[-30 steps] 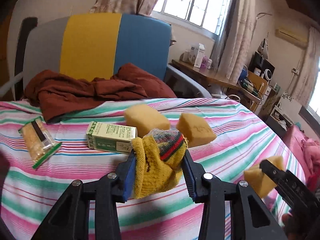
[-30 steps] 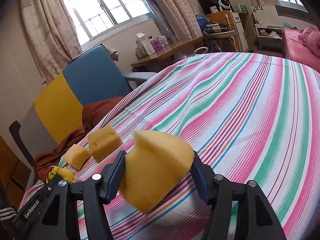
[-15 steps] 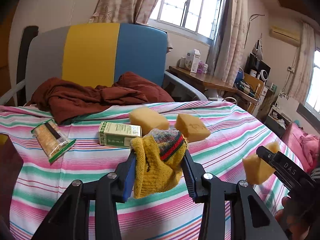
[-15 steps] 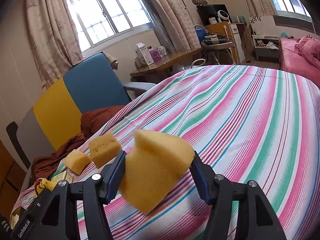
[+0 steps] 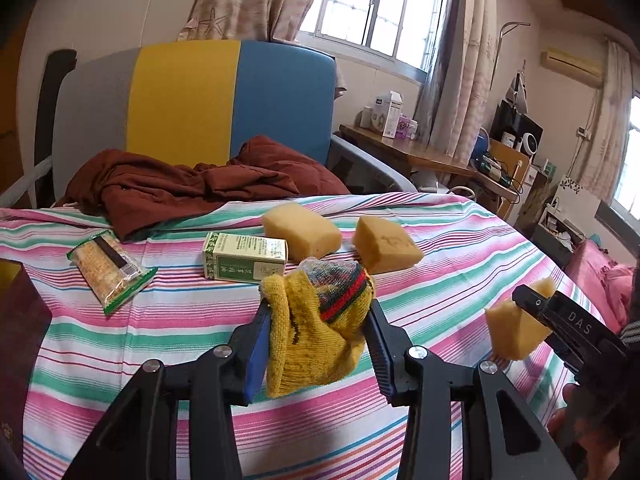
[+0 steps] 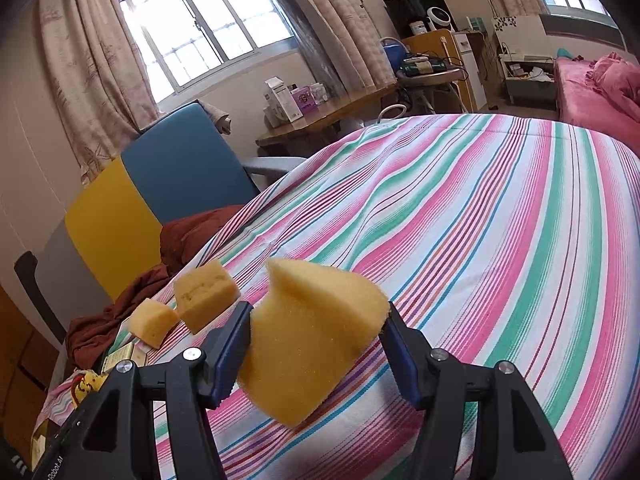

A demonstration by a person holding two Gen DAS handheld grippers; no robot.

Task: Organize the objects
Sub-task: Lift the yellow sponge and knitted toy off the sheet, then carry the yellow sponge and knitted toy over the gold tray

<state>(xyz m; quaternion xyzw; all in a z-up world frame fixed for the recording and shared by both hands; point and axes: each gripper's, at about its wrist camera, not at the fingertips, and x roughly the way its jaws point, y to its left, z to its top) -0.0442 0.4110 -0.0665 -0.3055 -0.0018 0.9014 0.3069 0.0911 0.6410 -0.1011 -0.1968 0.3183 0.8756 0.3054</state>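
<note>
Sponge (image 6: pixel 312 332) sits clamped in the right gripper (image 6: pixel 316 344), held in the air above the striped surface (image 6: pixel 500 240); it is squeezed narrow between the blue pads (image 6: pixel 230 354) and bulges out front. Same sponge shows at the right edge of the left wrist view (image 5: pixel 516 330), pinched in the black jaws marked "DAS".

Left gripper (image 5: pixel 316 340) has its jaws clenched on a yellow knit sock (image 5: pixel 316 328) (red, green and dark bands near the top end), bunched up and lifted clear of the cloth.

Lying on the surface:
- two more sponge blocks, one (image 5: pixel 302 232) just beside the other (image 5: pixel 386 244), a small gap between them
- green-and-white carton (image 5: pixel 245 257) lying flat, just left of the first block, appears to touch it
- cracker packet (image 5: pixel 110 270) in clear wrap with green edge, well left of the carton
- dark maroon box (image 5: pixel 20 332) at the far left edge, only partly in view

Brown cloth (image 5: pixel 200 184) is heaped at the far edge of the surface, draped from the chair (image 5: pixel 192 96) with grey, yellow and blue panels. Behind that, a window (image 5: pixel 372 4) with curtains and a wooden desk (image 5: pixel 408 152) with small boxes on it. Pink bed (image 6: pixel 592 80) at far right.
</note>
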